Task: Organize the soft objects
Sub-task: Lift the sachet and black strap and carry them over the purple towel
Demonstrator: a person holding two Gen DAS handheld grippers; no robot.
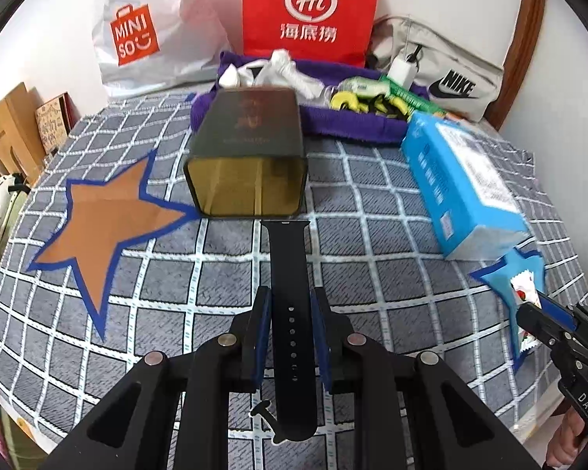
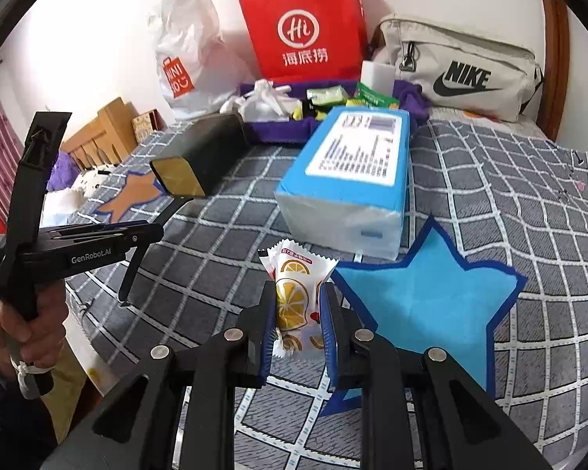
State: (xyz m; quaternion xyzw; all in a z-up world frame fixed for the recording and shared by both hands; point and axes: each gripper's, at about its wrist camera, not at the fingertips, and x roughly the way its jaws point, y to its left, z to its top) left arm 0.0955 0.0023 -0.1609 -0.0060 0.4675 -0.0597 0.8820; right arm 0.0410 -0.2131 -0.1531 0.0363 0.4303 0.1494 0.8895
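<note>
Black silicone watch strap [image 1: 290, 305] is pinched between the blue pads of the left gripper [image 1: 291, 313], sticking out forward over the checked bedspread [image 1: 372, 211] with its far tip almost at the open end of the dark tin box [image 1: 247, 156]; orange star patch [image 1: 106, 215] sits to the left of that. Right gripper [image 2: 298, 313] is clamped on a lemon-print snack packet [image 2: 294, 297], held just left of the blue star patch [image 2: 431, 293]; blue tissue pack [image 2: 352, 180] lies just beyond. Far back there's a purple tray [image 2: 278, 129] of odds and ends, a red paper bag [image 2: 305, 27] and a grey Nike bag [image 2: 462, 70].
</note>
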